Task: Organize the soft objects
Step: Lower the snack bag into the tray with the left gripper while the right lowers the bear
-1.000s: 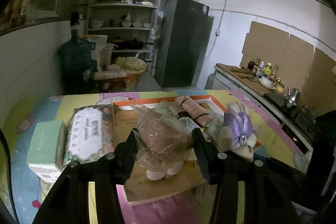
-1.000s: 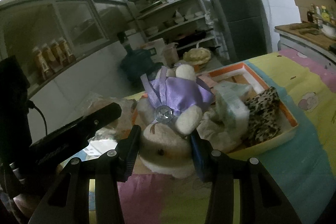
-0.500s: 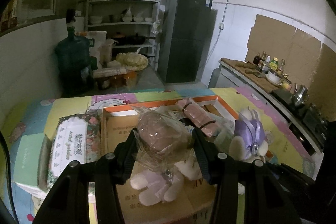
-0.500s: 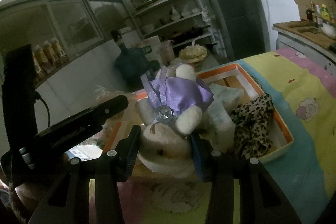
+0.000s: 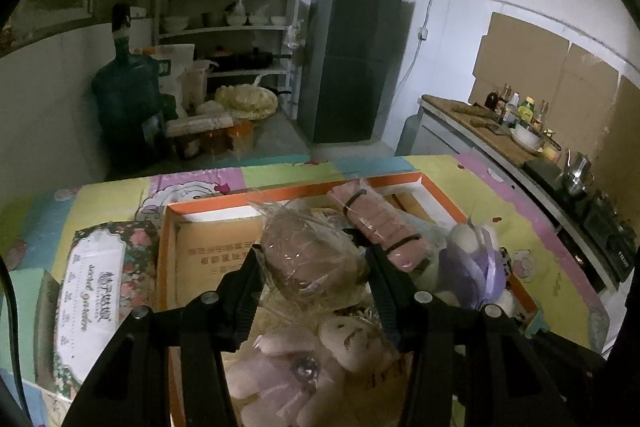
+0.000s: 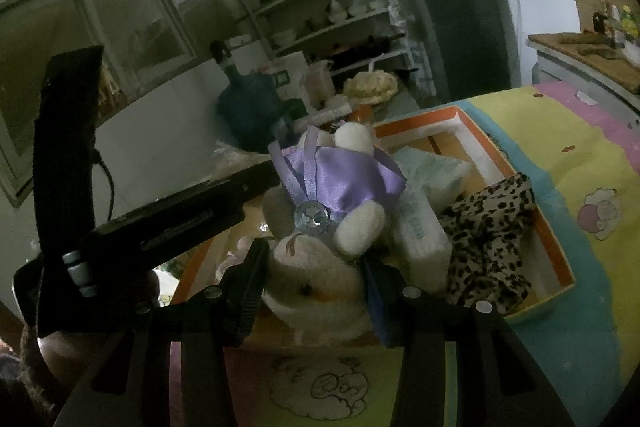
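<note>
Your left gripper (image 5: 314, 267) is clamped about half open on a brownish soft object wrapped in crinkled clear plastic (image 5: 308, 251), held over the orange-rimmed cardboard tray (image 5: 496, 239) above a pale pink plush toy (image 5: 320, 359) lying in it. Your right gripper (image 6: 314, 267) is closed to a similar width on a white plush animal in a purple satin dress (image 6: 332, 211), at the tray's (image 6: 556, 255) near edge beside a white tissue pack (image 6: 420, 231) and a leopard-print cloth (image 6: 488, 227).

Orange-rimmed box (image 6: 558, 259); leopard-print cloth (image 6: 492, 227); cream plush (image 6: 320, 279) in lilac dress; pastel patchwork tablecloth (image 6: 560, 131).
</note>
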Available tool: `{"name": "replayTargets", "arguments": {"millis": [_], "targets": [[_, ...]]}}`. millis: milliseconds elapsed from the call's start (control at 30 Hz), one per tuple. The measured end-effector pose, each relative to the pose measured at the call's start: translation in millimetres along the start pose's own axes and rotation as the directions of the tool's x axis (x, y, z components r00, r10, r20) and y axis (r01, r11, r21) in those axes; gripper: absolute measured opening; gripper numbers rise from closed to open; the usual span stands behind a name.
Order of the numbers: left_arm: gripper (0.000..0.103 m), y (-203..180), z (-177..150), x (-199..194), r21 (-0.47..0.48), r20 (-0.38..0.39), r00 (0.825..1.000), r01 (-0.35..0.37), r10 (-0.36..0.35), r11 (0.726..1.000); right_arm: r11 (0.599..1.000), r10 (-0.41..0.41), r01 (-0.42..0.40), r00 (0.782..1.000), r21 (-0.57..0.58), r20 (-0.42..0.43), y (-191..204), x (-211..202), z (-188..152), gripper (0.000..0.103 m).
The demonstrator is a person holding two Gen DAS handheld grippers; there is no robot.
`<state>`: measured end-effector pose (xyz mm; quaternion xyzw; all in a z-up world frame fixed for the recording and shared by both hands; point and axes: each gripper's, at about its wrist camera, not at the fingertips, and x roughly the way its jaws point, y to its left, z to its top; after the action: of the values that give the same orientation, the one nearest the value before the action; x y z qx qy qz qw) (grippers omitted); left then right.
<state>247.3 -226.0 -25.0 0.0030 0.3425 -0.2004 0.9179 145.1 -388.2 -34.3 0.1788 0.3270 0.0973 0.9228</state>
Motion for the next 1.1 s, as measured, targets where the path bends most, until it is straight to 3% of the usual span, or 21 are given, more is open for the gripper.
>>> {"name": "replayTargets", "arguments": {"millis": [1100], "targets": [[0.051,1,2,39,-0.016,-0.053,0.998,0.025,-0.025,1.0,0.999,-0.031,0.032,0.998,0.02,-0.058,-15,26,6,0.047]]}}
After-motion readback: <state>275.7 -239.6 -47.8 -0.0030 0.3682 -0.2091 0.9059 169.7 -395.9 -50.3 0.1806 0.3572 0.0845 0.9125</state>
